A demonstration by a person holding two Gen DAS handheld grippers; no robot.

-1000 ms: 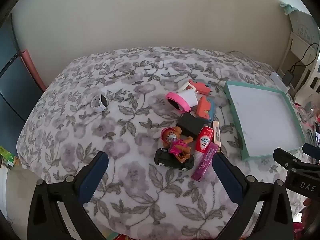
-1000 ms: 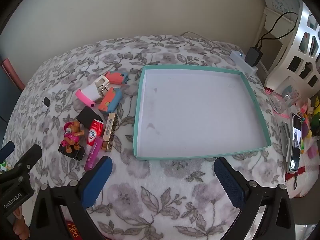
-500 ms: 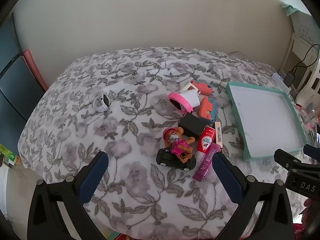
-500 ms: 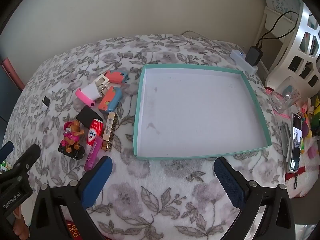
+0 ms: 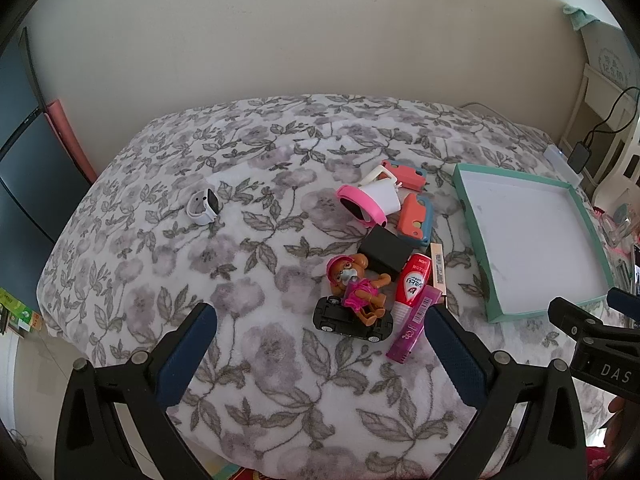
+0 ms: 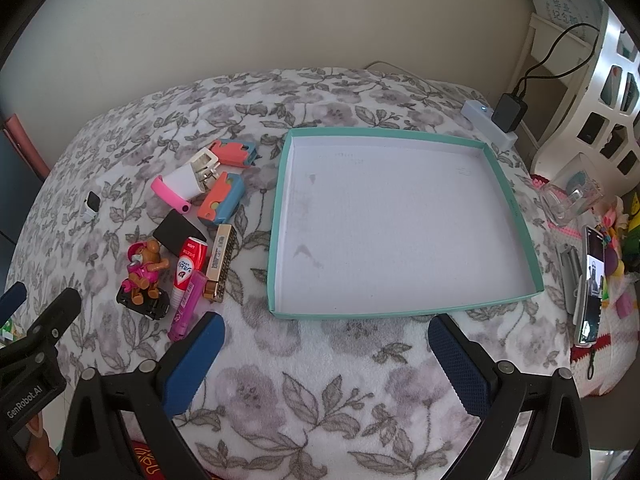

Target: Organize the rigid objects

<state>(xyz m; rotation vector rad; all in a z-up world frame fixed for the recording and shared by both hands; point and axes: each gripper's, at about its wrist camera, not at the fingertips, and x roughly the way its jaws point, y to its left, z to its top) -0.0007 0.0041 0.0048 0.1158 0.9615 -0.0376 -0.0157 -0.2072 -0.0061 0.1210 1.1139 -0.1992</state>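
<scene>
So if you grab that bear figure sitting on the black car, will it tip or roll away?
Likely tippy: the bear only perches on the car, so a nudge could topple it. The car shows wheels, but the soft blanket should stop it rolling far. Both look like rigid plastic, probably light.

So the bed [image 6: 280,384] has a white blanket with grey flowers and leaves. A teal tray [image 6: 404,312] sits on its right side, nothing in it. Just left of the tray there's a heap: toy dog [image 5: 354,284] riding a black car [image 5: 352,322], red tube [image 5: 414,280], purple tube [image 5: 410,328], black box [image 5: 384,248], pink band [image 5: 360,210]. A white watch [image 5: 204,206] lies well apart, further left.
</scene>
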